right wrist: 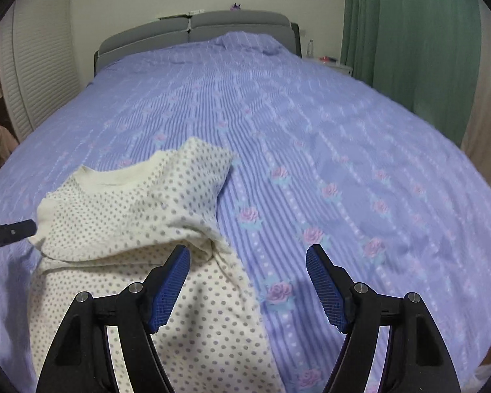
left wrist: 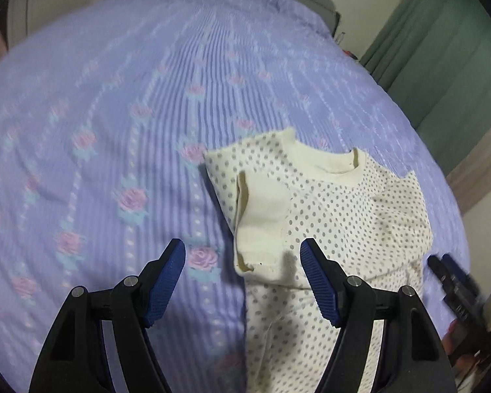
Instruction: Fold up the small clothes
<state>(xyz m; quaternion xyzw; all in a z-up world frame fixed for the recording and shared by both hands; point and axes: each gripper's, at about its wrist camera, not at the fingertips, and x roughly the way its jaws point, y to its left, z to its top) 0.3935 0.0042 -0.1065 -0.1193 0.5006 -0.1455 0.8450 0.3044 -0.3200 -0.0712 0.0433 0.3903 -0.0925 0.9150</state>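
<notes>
The right gripper (right wrist: 248, 258) hangs wide apart above a cream dotted shirt (right wrist: 140, 216) on the purple bedspread (right wrist: 343, 137); its sleeve seems folded inward.

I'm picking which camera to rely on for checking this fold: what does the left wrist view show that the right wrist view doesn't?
Only the left wrist view shows the sleeve folded inward over the polka-dot shirt, cuff opening visible.

Only the right wrist view shows the grey headboard, the bottle beside the bed and the white slatted door.

Both show the shirt, its cream collar, the purple floral bedspread, the green curtain, and an open hand-held gripper: left, right.
</notes>
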